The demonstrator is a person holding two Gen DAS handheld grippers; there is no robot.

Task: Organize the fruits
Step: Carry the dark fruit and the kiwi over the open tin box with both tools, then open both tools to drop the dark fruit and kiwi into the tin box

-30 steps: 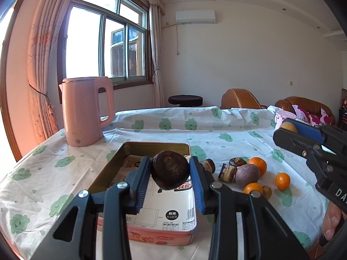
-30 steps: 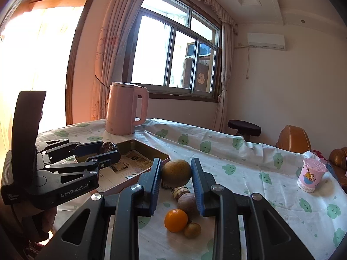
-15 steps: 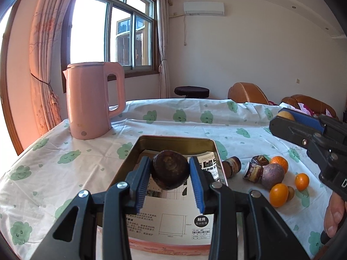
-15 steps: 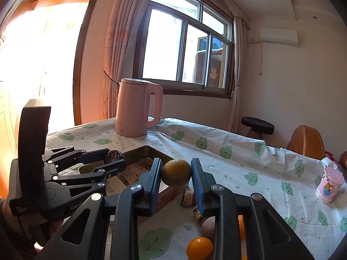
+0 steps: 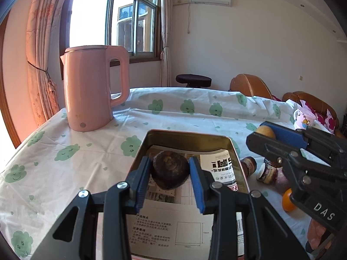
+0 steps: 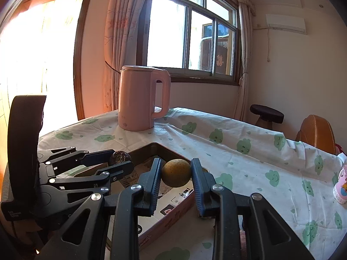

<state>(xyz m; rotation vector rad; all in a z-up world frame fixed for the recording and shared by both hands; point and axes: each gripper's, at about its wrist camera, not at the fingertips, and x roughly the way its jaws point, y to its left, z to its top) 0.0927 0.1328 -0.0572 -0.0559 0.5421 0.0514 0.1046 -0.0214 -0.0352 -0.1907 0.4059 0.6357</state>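
Cloud-print worktop (image 5: 91, 151). My left gripper (image 5: 170, 174) clamps dark fruit (image 5: 170, 170) over tin (image 5: 186, 136); right gripper (image 6: 176, 173) clamps yellow fruit (image 6: 176, 172). Both round, firm-looking, probably light; grip across the widest middle.

Dark brown wrinkled fruit (image 5: 170, 170) and yellow-green round fruit (image 6: 176, 172) held over open tin (image 5: 188, 135).

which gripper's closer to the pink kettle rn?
Left. The left gripper, shut on a dark brown fruit, is over the tin just before the pink kettle. The right gripper, holding a yellowish fruit, sits farther right.
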